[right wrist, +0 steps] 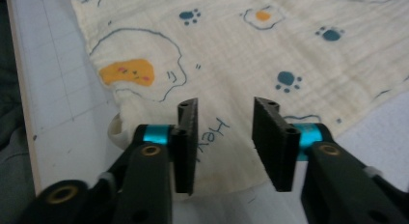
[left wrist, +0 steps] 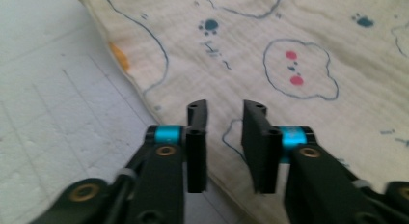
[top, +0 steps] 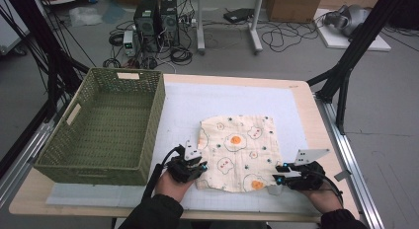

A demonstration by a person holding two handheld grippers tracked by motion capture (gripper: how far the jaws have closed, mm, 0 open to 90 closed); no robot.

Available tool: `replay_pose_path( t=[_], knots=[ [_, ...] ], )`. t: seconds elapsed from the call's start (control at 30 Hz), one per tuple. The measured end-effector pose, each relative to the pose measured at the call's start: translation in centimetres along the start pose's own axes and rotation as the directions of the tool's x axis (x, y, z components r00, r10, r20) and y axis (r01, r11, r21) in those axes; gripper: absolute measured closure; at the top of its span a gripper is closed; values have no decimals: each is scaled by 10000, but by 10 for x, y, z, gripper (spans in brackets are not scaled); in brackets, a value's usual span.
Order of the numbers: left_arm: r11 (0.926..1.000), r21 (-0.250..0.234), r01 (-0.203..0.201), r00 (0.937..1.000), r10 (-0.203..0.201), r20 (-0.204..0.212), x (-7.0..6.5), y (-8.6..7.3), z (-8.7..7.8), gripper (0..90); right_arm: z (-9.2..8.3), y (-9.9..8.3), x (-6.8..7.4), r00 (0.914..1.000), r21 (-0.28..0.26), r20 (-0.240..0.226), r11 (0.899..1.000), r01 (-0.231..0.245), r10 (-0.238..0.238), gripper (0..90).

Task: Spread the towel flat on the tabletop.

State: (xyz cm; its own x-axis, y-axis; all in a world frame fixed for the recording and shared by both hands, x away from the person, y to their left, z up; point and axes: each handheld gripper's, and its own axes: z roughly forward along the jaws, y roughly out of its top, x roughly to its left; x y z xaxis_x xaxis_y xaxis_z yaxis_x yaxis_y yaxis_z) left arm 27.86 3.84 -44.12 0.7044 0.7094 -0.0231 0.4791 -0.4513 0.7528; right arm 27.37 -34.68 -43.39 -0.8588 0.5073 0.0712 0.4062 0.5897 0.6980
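A cream cloth point(top: 242, 150) printed with fried eggs, paw marks and cloud faces lies flat on the white gridded mat point(top: 222, 98). My left gripper point(top: 200, 166) is at the cloth's near left corner. In the left gripper view its jaws point(left wrist: 224, 108) stand apart over the cloth's edge point(left wrist: 289, 40), with nothing pinched between them. My right gripper point(top: 279, 175) is at the near right corner. In the right gripper view its jaws point(right wrist: 224, 105) are also apart above the cloth point(right wrist: 231, 45), close to its hem. A small white loop point(right wrist: 114, 132) shows at that corner.
A green woven basket point(top: 155, 120) stands empty on the table's left side, close to my left hand. The wooden table edge point(top: 316, 120) runs along the right. Computers, cables and stands crowd the floor beyond the table.
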Motion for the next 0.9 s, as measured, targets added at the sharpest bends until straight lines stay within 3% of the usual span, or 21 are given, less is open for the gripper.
replay_pose_path(
  t=[0.1, 0.2, 0.27, 0.37, 0.5, 0.63, 0.83, 0.9],
  knots=[
    [10000, 10, 12, 9999, -12, 130, 1, -2, 2, 872, 8, 0, -2, 9999, 168, -166, 9999, 15, -12, 758],
    [10000, -4, -73, 10000, 73, 26, 2, 0, 3, 890, 10, 3, -5, 9994, 213, -334, 9998, -18, 25, 861],
    [10000, -62, -31, 9999, 30, -138, 4, 0, 4, 892, 14, 8, -7, 9992, 265, -395, 9996, 55, -44, 879],
    [9997, -164, 180, 9986, -188, -494, 8, 2, 7, 892, 21, 16, -8, 9994, 304, -303, 9993, 199, -189, 880],
    [9991, -324, 269, 9984, -284, -494, 11, 2, 6, 870, 24, 20, -9, 9997, 217, -53, 9994, 253, -252, 832],
    [9980, -579, 249, 9991, -268, -325, 8, 2, -2, 835, 10, 17, -3, 9997, -406, 37, 9989, 229, -228, 790],
    [9973, -733, -36, 10000, 40, 52, -2, -3, -16, 788, -12, 4, 11, 9997, -688, 20, 9974, 232, -231, 734],
    [9971, -756, -9, 9997, 28, 251, -6, -4, -20, 775, -16, 0, 15, 9997, -818, -203, 9965, 150, -167, 689]
  ],
)
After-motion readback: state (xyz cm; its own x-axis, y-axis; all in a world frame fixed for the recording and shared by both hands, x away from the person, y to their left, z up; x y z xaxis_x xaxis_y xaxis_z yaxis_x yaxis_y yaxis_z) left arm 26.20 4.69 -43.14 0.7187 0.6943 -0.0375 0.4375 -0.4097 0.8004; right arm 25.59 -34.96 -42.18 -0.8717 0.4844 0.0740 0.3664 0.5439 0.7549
